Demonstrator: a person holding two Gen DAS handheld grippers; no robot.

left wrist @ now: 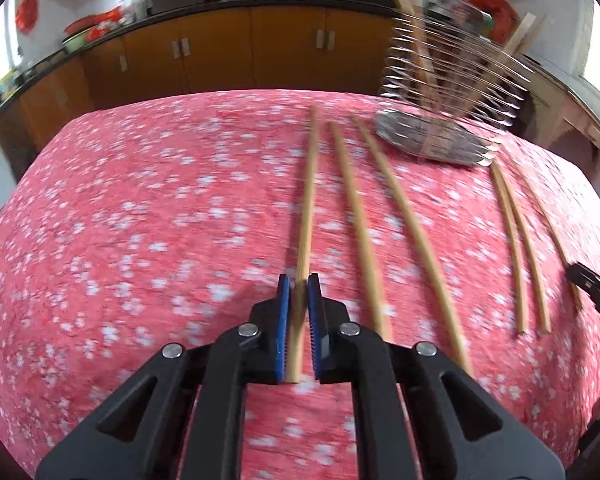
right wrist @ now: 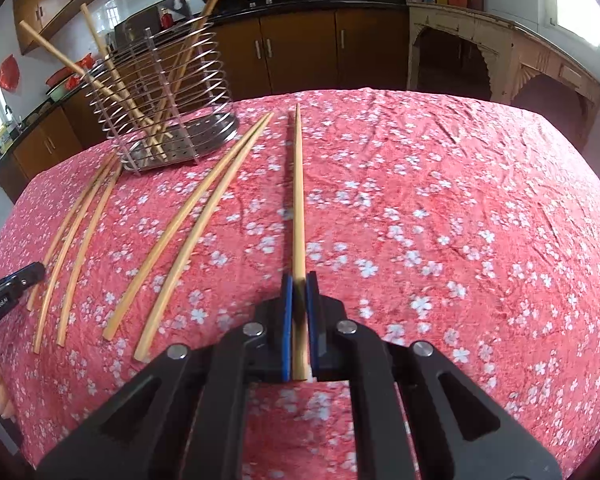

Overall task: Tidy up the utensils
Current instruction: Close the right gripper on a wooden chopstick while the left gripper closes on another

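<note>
Pick-up step: left gripper (left wrist: 299,280) clamps leftmost chopstick (left wrist: 307,208), right gripper (right wrist: 299,280) clamps rightmost chopstick (right wrist: 298,200). Next: lift, drop into wire holder (right wrist: 160,92) (four already inside).

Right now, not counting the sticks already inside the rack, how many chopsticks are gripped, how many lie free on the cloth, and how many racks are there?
Gripped chopsticks: 2, one in the left gripper, one in the right gripper
Free chopsticks on the cloth: 4
Wire rack: 1
Total: 7
</note>
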